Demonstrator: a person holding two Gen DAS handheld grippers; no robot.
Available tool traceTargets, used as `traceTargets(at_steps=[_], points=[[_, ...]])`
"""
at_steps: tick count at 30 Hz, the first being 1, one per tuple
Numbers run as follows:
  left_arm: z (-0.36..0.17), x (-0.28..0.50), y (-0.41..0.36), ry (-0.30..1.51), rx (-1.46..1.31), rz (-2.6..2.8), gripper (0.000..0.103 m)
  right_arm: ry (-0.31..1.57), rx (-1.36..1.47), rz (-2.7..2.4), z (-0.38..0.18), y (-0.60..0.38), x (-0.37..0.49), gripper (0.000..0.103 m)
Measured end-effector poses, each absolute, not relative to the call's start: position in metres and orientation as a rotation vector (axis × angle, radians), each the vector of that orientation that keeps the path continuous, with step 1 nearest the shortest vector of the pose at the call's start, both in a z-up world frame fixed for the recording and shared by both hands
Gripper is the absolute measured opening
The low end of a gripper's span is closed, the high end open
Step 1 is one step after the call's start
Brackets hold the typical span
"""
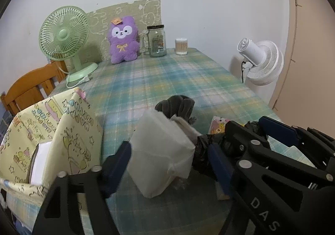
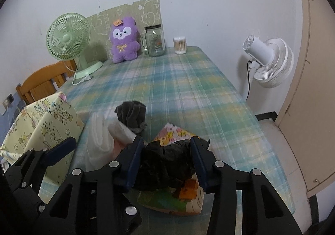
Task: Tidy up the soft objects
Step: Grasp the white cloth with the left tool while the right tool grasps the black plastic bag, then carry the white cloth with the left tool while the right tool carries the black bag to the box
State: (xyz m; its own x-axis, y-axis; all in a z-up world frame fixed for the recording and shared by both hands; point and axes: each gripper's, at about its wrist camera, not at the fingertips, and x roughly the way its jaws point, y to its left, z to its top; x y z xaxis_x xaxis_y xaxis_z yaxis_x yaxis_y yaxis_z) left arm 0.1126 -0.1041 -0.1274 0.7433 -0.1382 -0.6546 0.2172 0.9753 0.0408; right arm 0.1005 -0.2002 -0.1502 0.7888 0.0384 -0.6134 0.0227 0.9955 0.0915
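A white translucent soft pack [image 1: 161, 155] stands tilted on the plaid tablecloth [image 1: 167, 80], between the fingers of my left gripper [image 1: 168, 148]. The left finger is at its edge and the right one is apart from it, so the jaws stand open. My right gripper [image 2: 166, 140] is shut on a crumpled black plastic bag [image 2: 167, 161] that lies on a colourful cartoon-print pack [image 2: 167, 199]. Just behind lies a dark grey bunched cloth [image 2: 132, 113]. A purple plush toy [image 1: 123, 40] sits upright at the far end of the table.
A yellow cartoon-print fabric box [image 1: 52, 130] stands open at the near left. A green desk fan [image 1: 65, 34], a glass jar [image 1: 157, 40] and a cotton swab tub [image 1: 181, 46] line the back. Off the table are a wooden chair [image 1: 31, 88] and a white floor fan [image 1: 261, 61].
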Motion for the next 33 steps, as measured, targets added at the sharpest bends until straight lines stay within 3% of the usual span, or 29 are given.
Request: traceTargets(at_steps=[4, 16, 33], points=[[-0.134, 0.12, -0.102, 0.748, 0.08, -0.244, 0.049, 0.673, 0.09, 0.011, -0.151, -0.199, 0.106, 0.05], [-0.124, 0.112, -0.099, 0.729, 0.075, -0.26, 0.019, 0.66, 0.083, 0.004, -0.143, -0.192, 0.103, 0.049], [-0.085, 0.106, -0.082, 0.662, 0.048, -0.249, 0.01, 0.578, 0.049, 0.007, -0.1, -0.176, 0.09, 0.049]])
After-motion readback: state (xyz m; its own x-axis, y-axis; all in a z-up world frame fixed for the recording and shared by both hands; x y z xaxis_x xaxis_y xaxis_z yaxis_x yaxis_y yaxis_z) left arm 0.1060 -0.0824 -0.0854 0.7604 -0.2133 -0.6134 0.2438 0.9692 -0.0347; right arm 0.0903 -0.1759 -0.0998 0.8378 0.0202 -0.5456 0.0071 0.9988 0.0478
